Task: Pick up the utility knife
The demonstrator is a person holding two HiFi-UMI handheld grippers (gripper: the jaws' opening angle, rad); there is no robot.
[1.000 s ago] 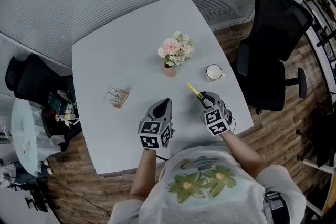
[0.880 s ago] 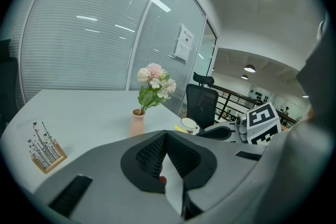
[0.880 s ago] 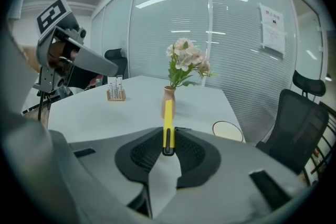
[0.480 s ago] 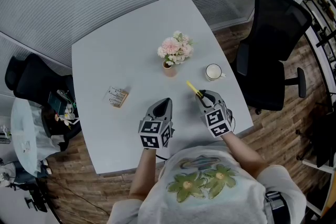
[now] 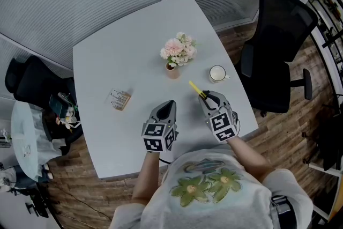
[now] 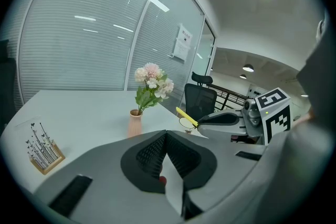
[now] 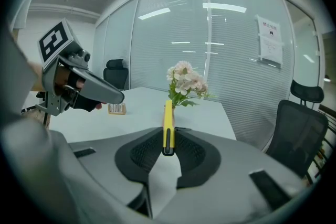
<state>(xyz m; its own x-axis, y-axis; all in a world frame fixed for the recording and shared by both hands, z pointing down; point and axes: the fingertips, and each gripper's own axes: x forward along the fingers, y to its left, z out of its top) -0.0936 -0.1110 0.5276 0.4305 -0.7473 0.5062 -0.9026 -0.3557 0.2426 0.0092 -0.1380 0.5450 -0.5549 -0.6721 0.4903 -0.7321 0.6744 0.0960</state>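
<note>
The yellow utility knife (image 5: 196, 90) (image 7: 168, 124) (image 6: 186, 116) sticks out forward from my right gripper (image 5: 208, 98) (image 7: 168, 150), which is shut on its rear end and holds it clear above the white table (image 5: 123, 56). In the right gripper view the knife stands edge-up between the two black pads. My left gripper (image 5: 165, 109) (image 6: 167, 136) hovers over the table's near part, to the left of the right one, its jaws together with nothing between them.
A vase of pink flowers (image 5: 177, 56) stands just beyond the knife, a white mug (image 5: 218, 73) to its right. A small wooden card holder (image 5: 120, 99) lies on the left. Black office chairs (image 5: 278, 40) flank the table, with glass walls behind.
My right gripper has lifted the knife upward, its tip now nearer the vase in the head view. The left gripper has stayed still.
</note>
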